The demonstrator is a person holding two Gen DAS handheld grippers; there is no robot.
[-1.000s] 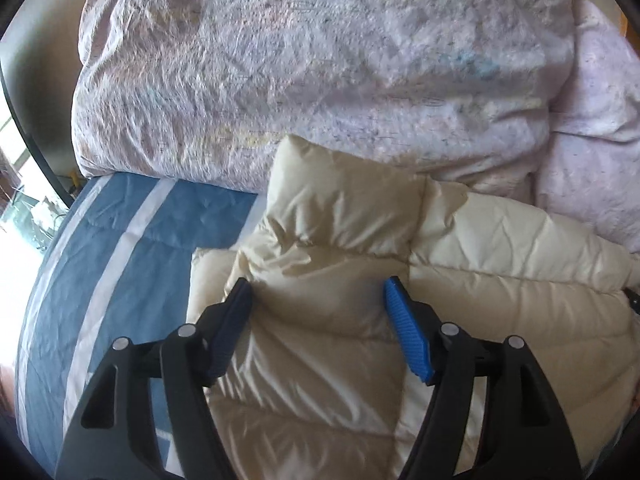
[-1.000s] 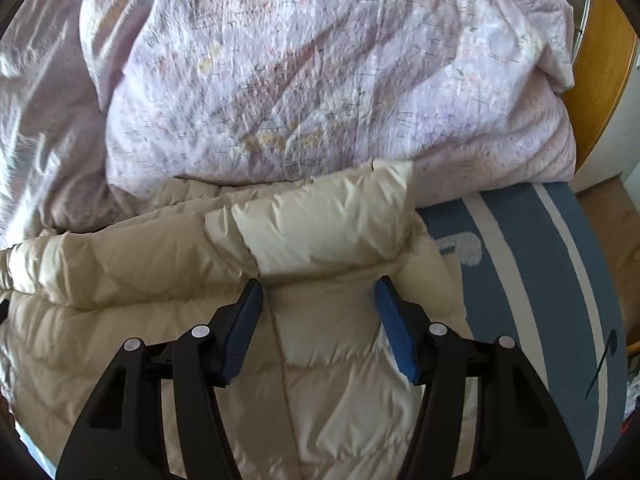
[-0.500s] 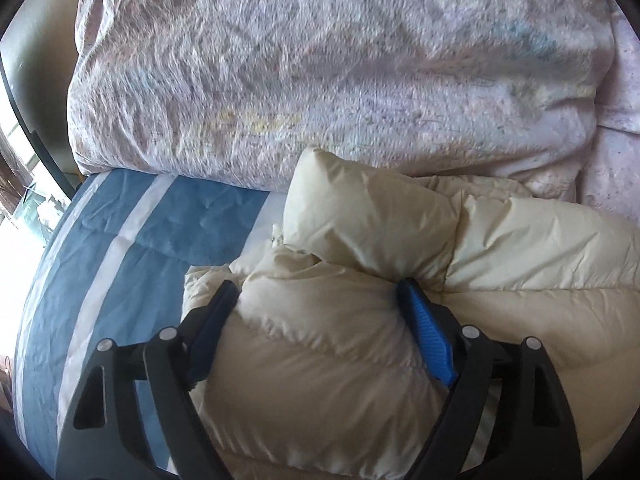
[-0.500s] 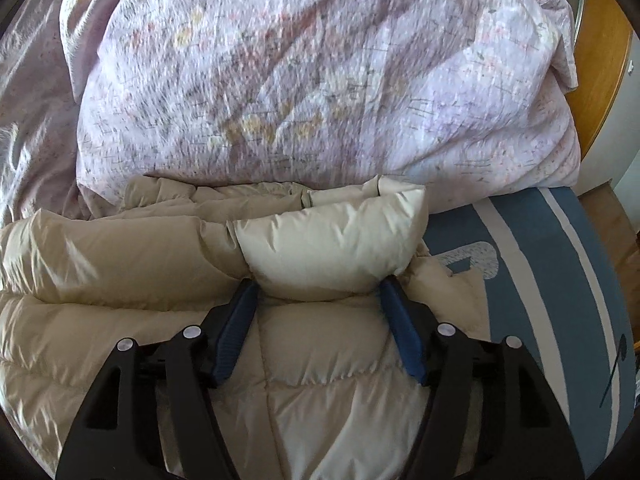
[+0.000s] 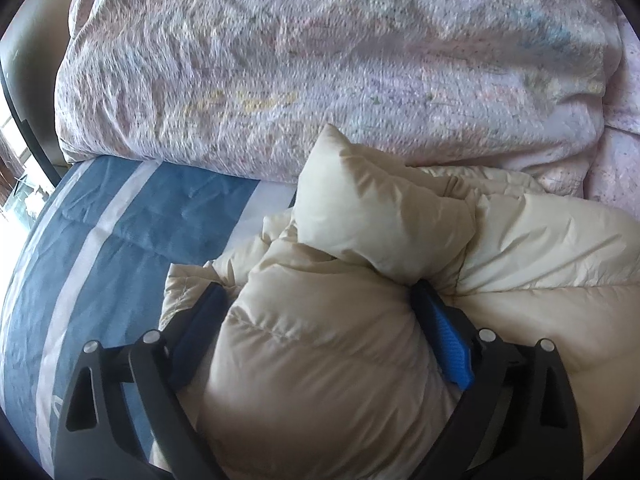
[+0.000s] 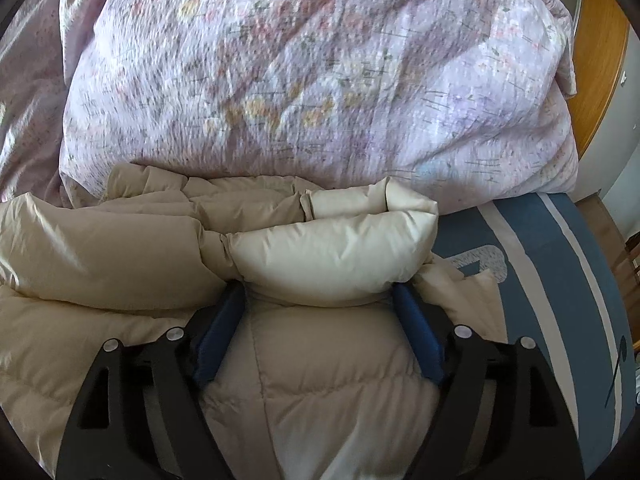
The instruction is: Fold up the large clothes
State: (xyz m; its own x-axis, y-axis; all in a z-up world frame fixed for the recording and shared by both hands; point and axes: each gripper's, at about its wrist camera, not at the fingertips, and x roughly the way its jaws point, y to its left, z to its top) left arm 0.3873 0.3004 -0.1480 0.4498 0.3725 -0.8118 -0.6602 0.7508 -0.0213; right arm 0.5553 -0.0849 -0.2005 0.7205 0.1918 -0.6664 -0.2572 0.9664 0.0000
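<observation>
Each hand-held gripper has just been spreading its jaws, and puffy fabric bulges between the blue pads: the left hand-held gripper (image 5: 318,316) and right hand-held gripper (image 6: 320,312) straddle the cream puffer jacket (image 5: 320,360) without visibly pinching it. The jacket lies on the blue striped bed (image 5: 120,248), against a floral duvet (image 6: 320,80).

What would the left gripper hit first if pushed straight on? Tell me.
The cream puffer jacket: its padding already bulges between the left gripper's wide, just-opened jaws. Beyond that fold lies the pink floral duvet, though depth is unclear.
</observation>
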